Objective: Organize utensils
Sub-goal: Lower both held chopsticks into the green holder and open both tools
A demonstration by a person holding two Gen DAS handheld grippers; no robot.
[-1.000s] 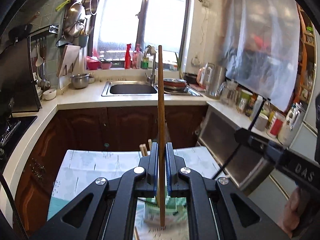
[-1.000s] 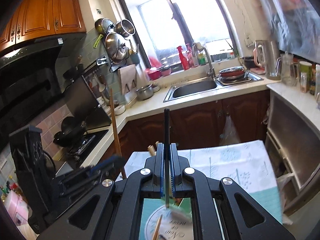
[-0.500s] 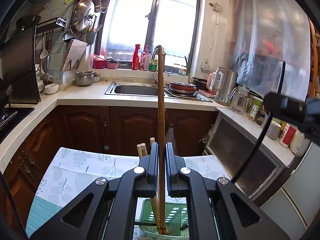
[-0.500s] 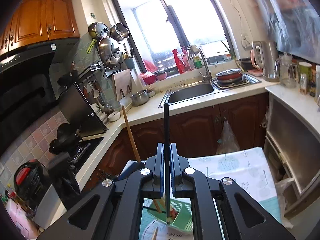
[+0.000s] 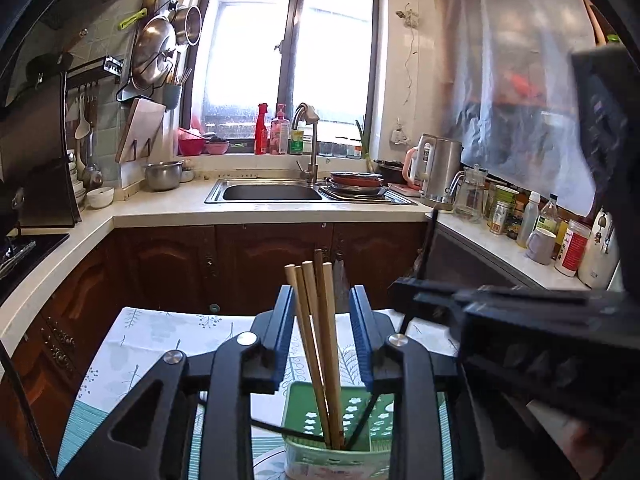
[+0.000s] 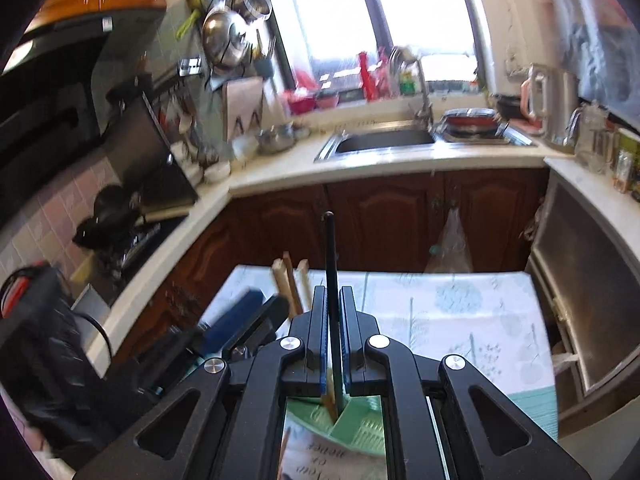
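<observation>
A green perforated holder [image 5: 360, 412] stands on the table with several wooden chopsticks [image 5: 316, 320] upright in it. My left gripper [image 5: 322, 300] straddles those chopsticks. Its jaws are opening, and the blue pads stand clear of the wood. Thin black chopsticks [image 5: 362, 420] lean inside the holder too. My right gripper [image 6: 331, 292] is shut on a black chopstick [image 6: 330, 256], held upright with its lower end over the green holder [image 6: 360, 420]. In the left wrist view the right gripper [image 5: 404, 286] comes in from the right, close beside the holder.
The table carries a leaf-print cloth [image 5: 160, 332], and a printed sheet [image 6: 332, 452] lies under the holder. Dark wooden cabinets and a pale counter with a sink [image 5: 272, 192] ring the table. A stove [image 6: 120, 236] is at the left; a kettle [image 5: 436, 172] and bottles are at the right.
The left gripper sank, set its wooden chopstick into the green holder among the others and opened its jaws. The right gripper came down and across to the holder with the black chopstick.
</observation>
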